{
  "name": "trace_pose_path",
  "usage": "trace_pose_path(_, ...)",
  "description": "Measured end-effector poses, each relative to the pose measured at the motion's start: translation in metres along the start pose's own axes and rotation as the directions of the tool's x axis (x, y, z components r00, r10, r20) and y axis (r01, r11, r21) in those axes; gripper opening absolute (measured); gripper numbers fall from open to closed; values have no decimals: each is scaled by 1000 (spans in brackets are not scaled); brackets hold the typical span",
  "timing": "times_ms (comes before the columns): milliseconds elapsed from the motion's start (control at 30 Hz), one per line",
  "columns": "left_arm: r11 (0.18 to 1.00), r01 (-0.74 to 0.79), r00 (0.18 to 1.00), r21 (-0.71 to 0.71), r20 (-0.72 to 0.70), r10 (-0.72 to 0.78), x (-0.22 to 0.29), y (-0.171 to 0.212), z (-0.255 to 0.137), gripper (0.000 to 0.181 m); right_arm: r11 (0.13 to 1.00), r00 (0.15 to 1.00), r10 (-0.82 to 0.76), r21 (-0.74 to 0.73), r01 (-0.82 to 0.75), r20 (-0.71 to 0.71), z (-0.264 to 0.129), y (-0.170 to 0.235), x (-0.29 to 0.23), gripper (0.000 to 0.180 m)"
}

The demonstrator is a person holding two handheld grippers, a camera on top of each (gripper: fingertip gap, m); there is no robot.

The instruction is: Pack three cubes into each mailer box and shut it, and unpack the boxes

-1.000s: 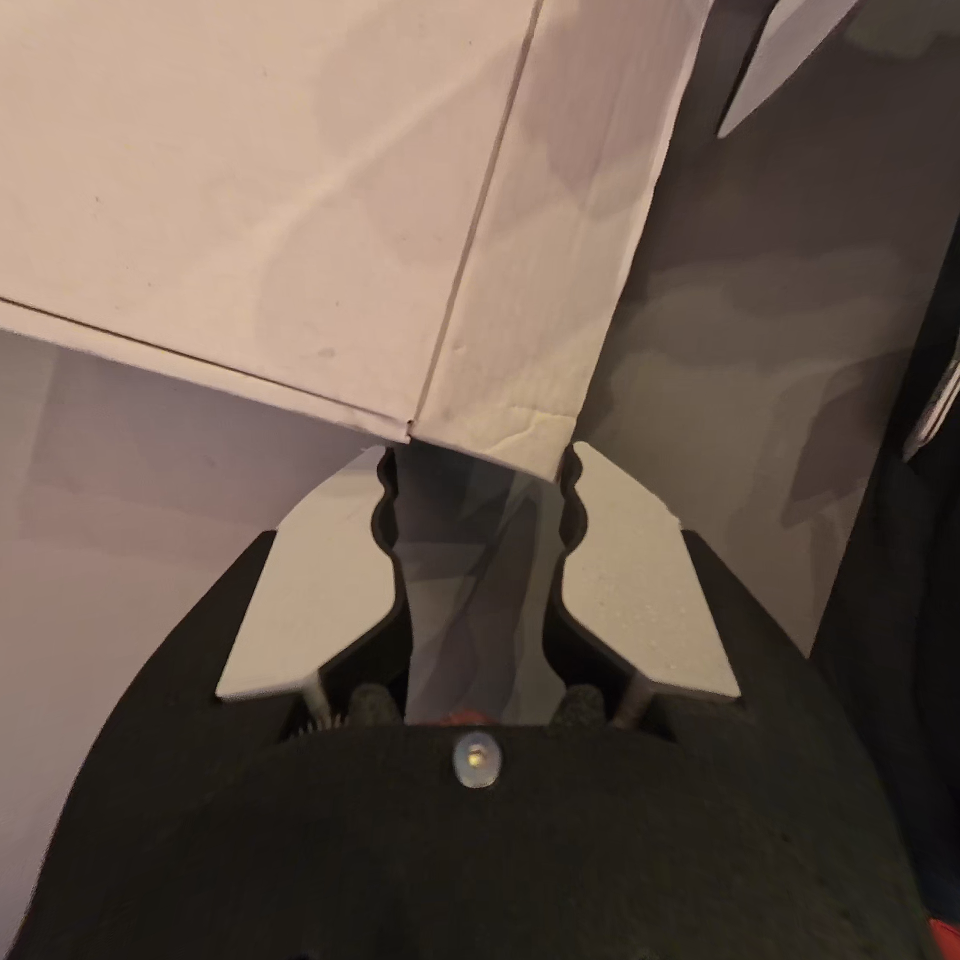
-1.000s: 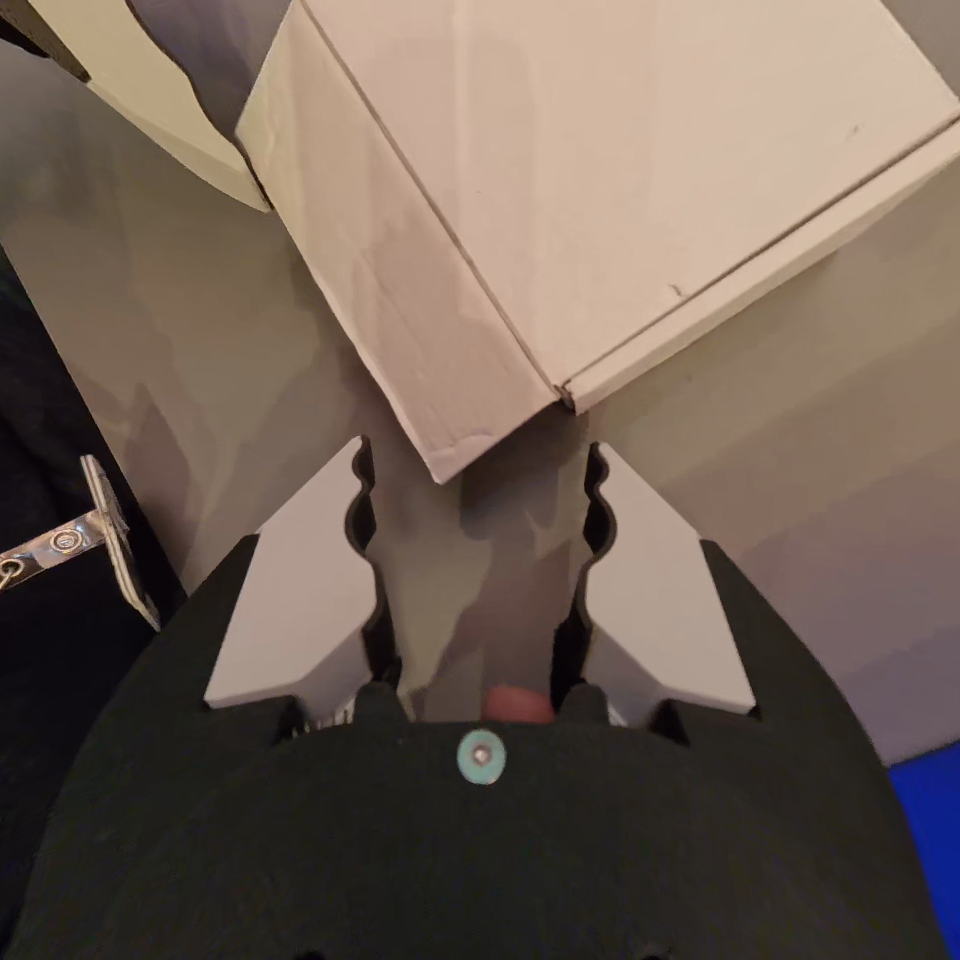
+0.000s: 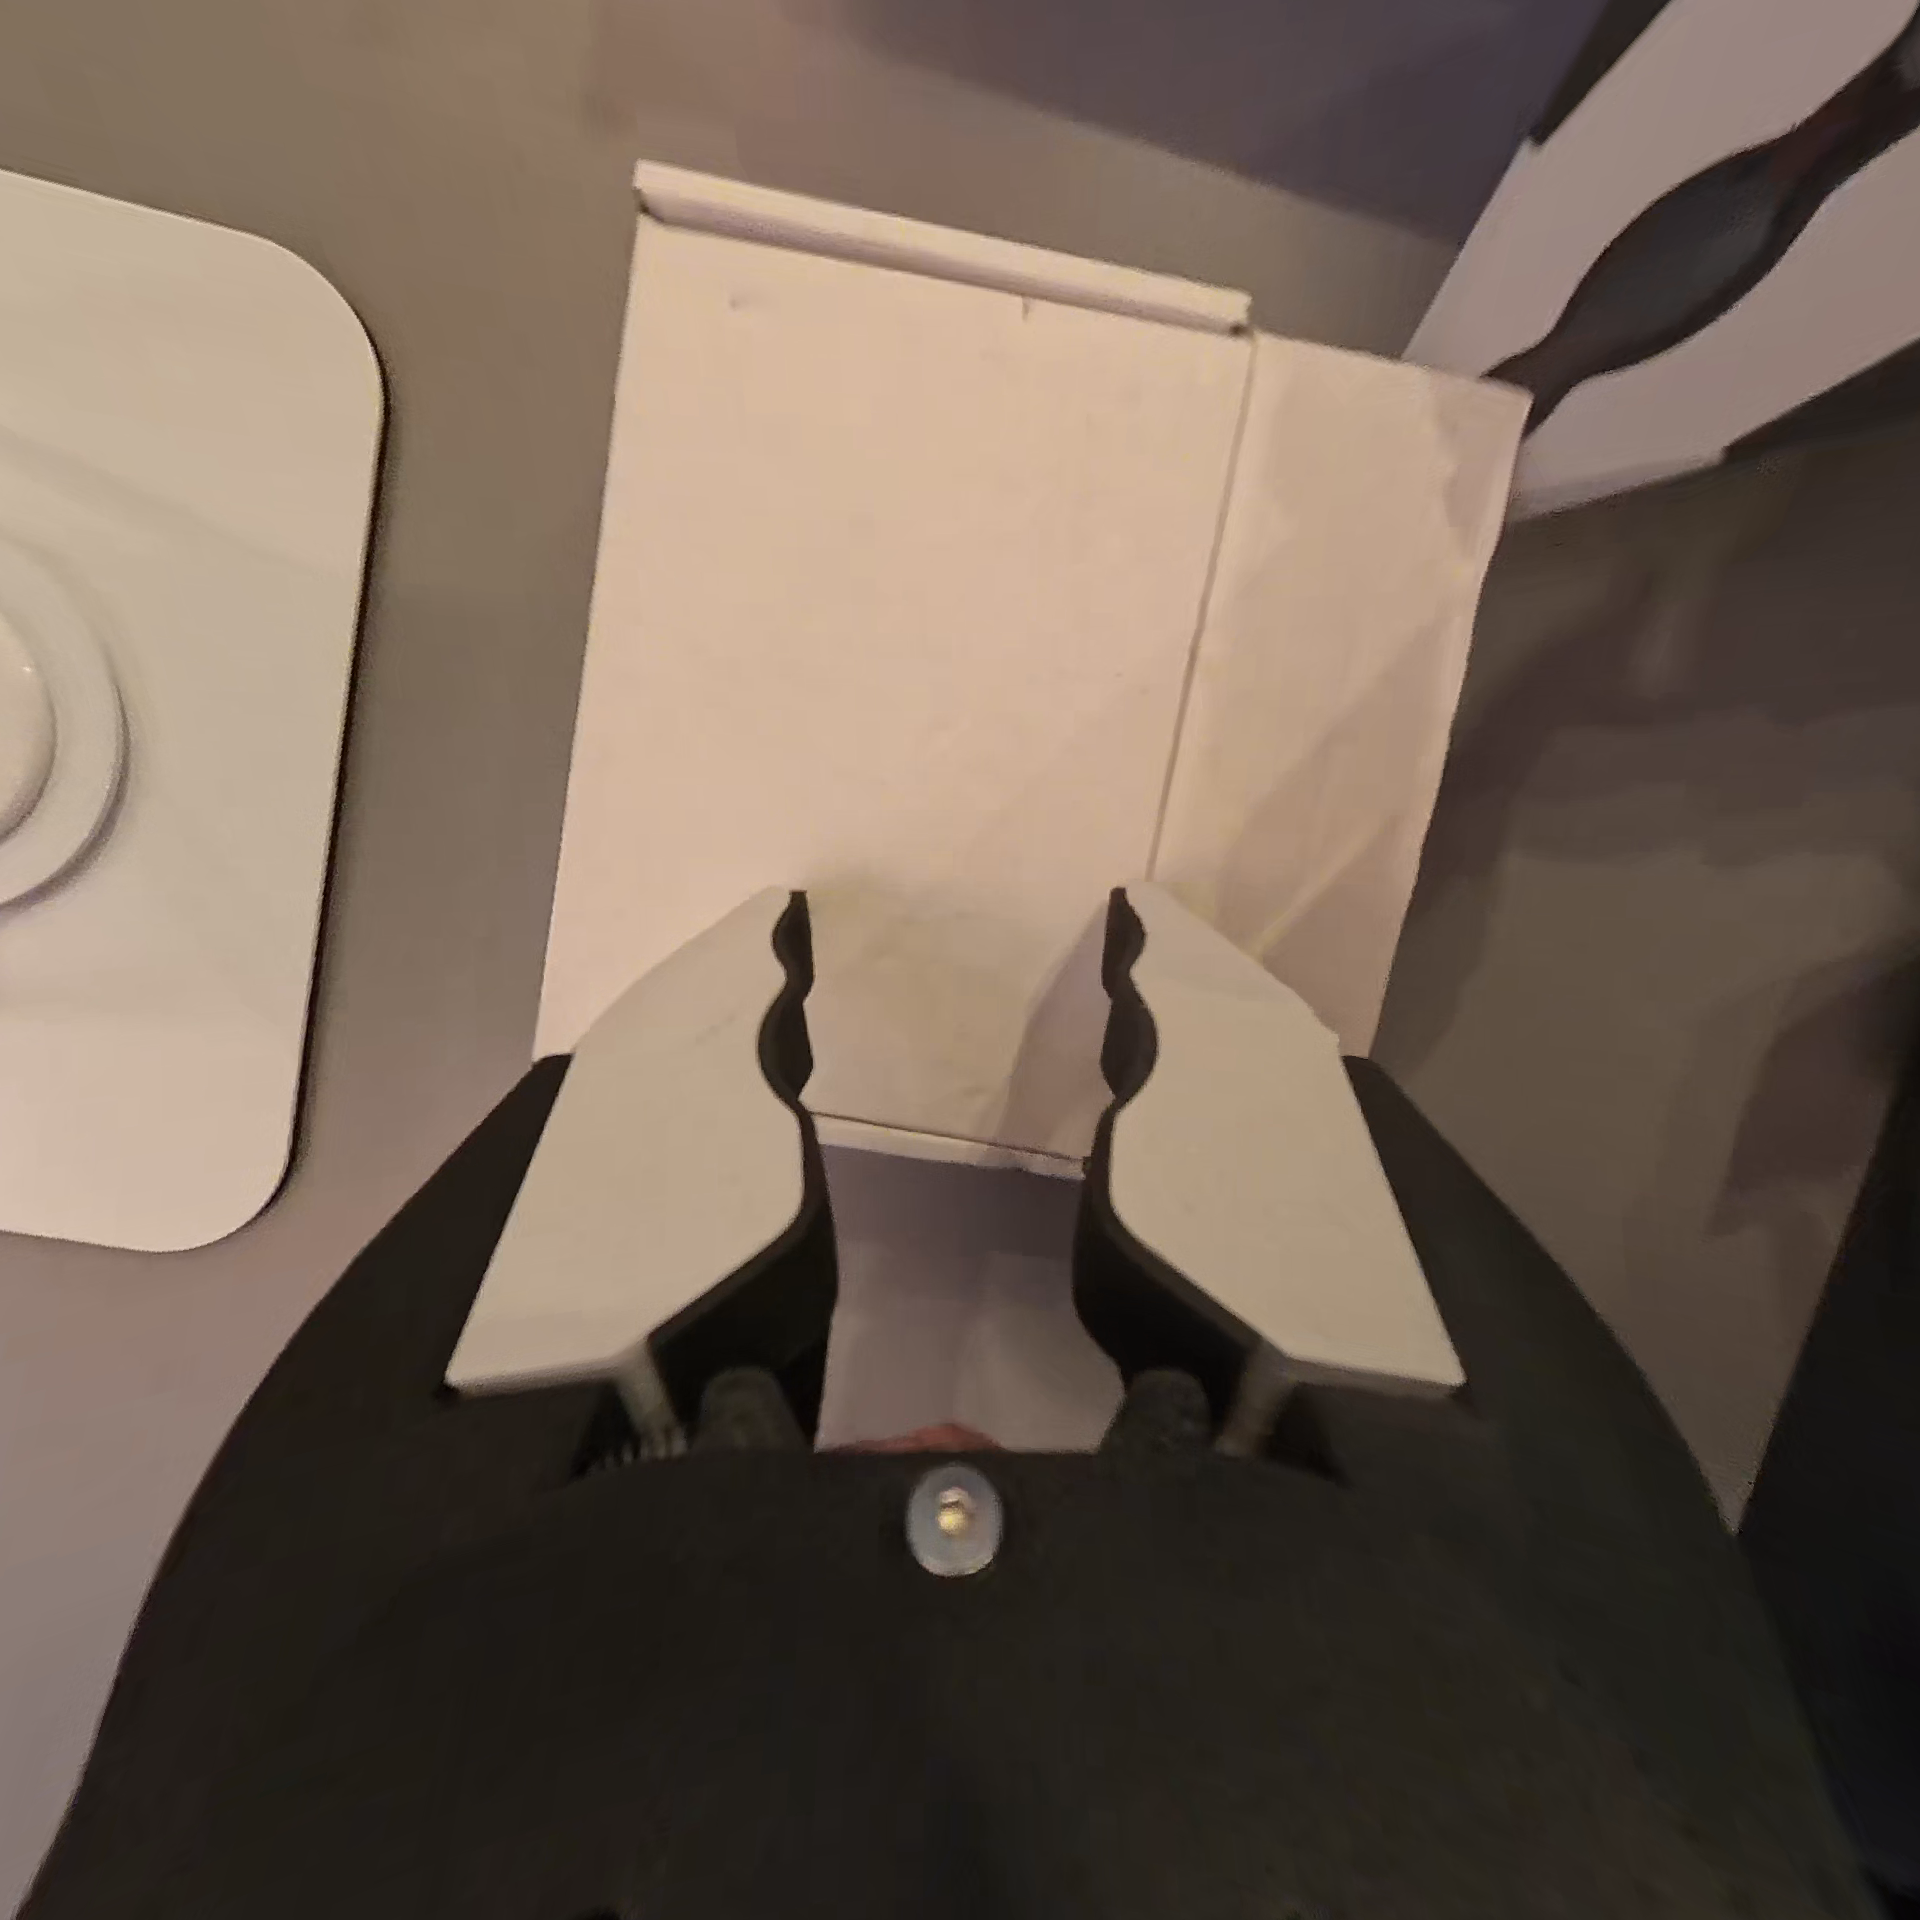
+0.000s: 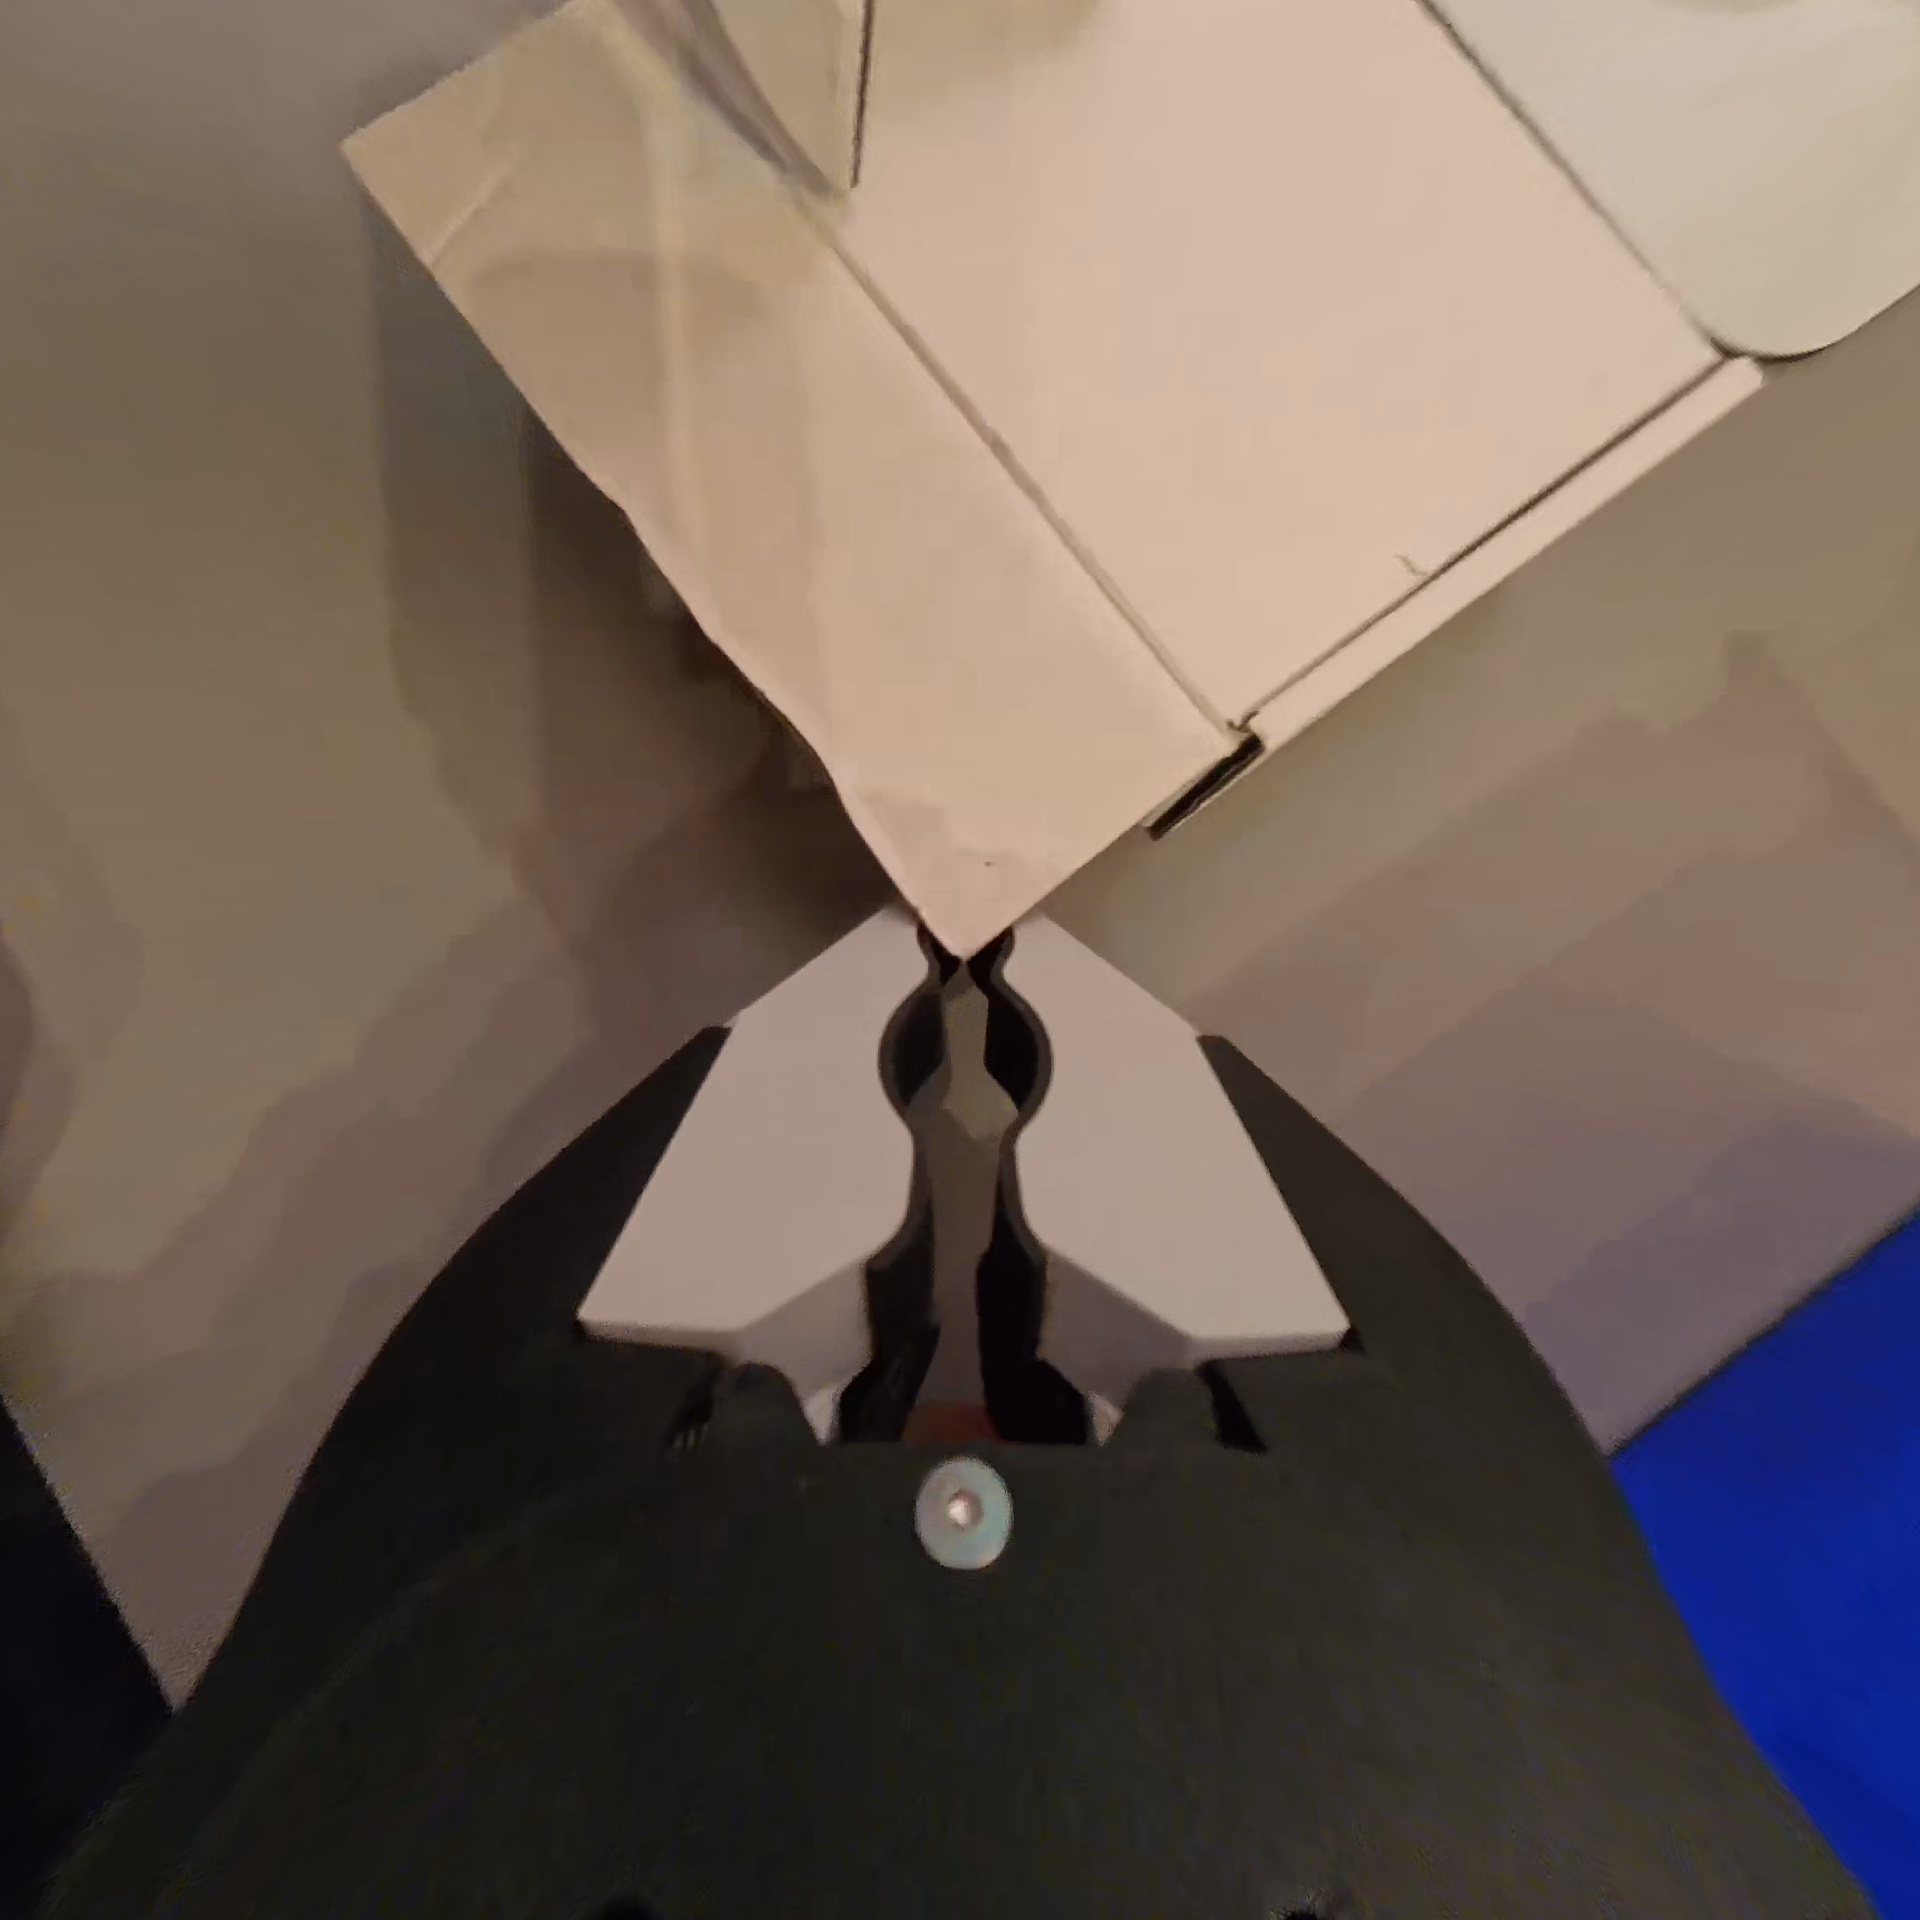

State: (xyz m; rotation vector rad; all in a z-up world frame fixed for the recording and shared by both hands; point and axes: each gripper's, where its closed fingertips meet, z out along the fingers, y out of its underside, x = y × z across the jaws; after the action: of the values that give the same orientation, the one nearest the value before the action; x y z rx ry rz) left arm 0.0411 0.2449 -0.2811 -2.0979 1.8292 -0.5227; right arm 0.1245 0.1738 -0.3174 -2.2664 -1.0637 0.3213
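mailer box (image 3: 914, 644) under spread left gripper (image 3: 956, 914)

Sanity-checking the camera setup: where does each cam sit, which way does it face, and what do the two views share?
Left wrist view: on the left gripper, facing forward and down along its open fingers over the closed white box on the grey table; a white plate lies left.
Right wrist view: on the right gripper, facing down at the box corner-on; fingers shut at its corner; blue patch lower right.
Shared: apparently the same box and table; the right gripper shows blurred in the left view.
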Motion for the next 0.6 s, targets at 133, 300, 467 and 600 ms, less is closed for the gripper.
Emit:
trace_pose_path(133,1000,-18,999,2,33,18,2,1,1,57,995,989,-104,-19,102,-109,-1,4,11,0)
trace_pose_path(300,999,6,999,52,49,-8,1,1,2,57,965,930,-263,-87,249,-257,-2,5,23,0)
trace_pose_path(467,998,31,998,62,60,-35,-1,1,1,57,985,958,-174,-26,172,-227,7,2,29,31)
trace_pose_path(600,997,37,997,73,71,-42,-1,2,1,56,977,931,-210,-26,212,-299,13,-1,43,19)
